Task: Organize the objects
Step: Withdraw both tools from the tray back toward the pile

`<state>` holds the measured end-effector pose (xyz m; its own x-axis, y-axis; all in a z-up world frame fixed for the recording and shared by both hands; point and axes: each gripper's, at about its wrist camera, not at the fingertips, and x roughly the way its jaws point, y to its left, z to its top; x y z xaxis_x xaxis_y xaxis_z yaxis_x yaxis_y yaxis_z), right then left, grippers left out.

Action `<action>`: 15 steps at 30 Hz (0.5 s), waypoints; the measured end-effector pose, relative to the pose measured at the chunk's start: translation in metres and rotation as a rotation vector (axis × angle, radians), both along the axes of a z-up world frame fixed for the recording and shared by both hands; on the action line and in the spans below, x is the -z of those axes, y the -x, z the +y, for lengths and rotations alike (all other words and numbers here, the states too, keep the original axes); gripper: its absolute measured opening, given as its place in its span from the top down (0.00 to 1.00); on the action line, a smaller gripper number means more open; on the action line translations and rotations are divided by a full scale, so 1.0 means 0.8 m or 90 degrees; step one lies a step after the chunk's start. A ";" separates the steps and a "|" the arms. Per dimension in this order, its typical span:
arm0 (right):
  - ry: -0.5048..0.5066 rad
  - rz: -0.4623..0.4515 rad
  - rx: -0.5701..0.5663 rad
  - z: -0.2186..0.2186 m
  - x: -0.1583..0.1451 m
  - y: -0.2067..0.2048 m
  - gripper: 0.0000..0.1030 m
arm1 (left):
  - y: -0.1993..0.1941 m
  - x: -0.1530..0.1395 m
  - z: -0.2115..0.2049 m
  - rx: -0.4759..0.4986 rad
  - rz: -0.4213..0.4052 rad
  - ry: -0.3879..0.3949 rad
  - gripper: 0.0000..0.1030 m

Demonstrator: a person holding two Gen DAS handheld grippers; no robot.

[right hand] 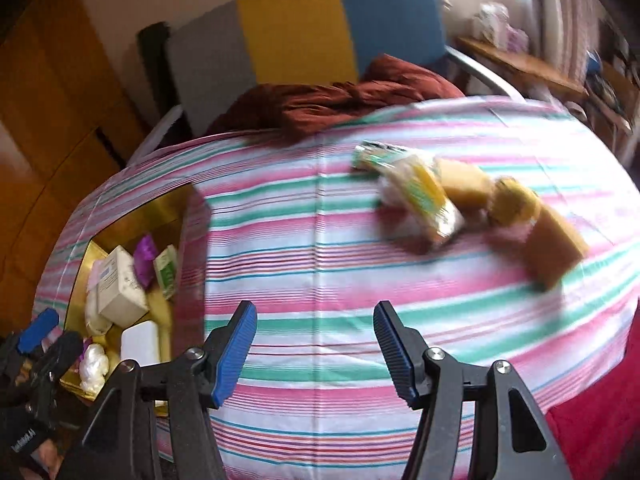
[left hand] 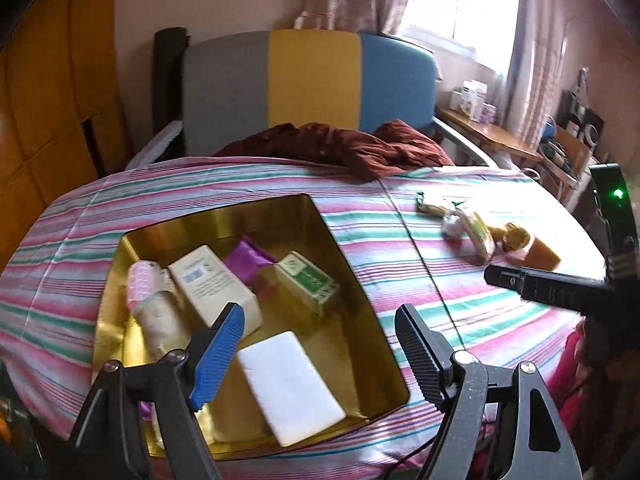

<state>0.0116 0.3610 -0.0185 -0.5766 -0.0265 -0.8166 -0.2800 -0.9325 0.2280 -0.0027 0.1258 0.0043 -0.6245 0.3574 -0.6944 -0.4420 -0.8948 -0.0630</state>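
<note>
Gold metal tray (left hand: 352,264) sits on the left of the pink-and-green striped cloth (left hand: 440,272), already holding a white flat block (left hand: 290,386), a cream carton (left hand: 214,286), a green-and-white small box (left hand: 308,282) and a purple wrapper (left hand: 248,258). The left gripper (left hand: 320,354) hovers over it, jaws wide and empty. Off to the right lies a blurred cluster — yellow-and-white packet (right hand: 428,196), brown block (right hand: 558,252) — with the right gripper (right hand: 316,350) above bare cloth, jaws parted, holding nothing.

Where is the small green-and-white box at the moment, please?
In the left wrist view, the green-and-white box lies inside the gold tin, near its right wall, beside the purple packet and beyond the flat white block.
</note>
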 end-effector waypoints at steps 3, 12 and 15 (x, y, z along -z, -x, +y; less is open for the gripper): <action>0.029 -0.014 0.043 0.039 0.001 -0.009 0.40 | -0.001 0.000 0.008 0.012 -0.004 -0.002 0.24; 0.078 -0.010 0.209 0.164 -0.007 -0.047 0.40 | -0.001 0.003 0.035 0.047 -0.025 -0.002 0.24; 0.090 0.006 0.235 0.192 -0.013 -0.048 0.40 | -0.002 0.003 0.047 0.061 -0.024 0.004 0.24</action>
<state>0.0502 0.5149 -0.0079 -0.5763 0.0726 -0.8140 -0.5878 -0.7288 0.3511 -0.0010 0.1635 0.0019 -0.5606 0.4100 -0.7195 -0.5230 -0.8489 -0.0763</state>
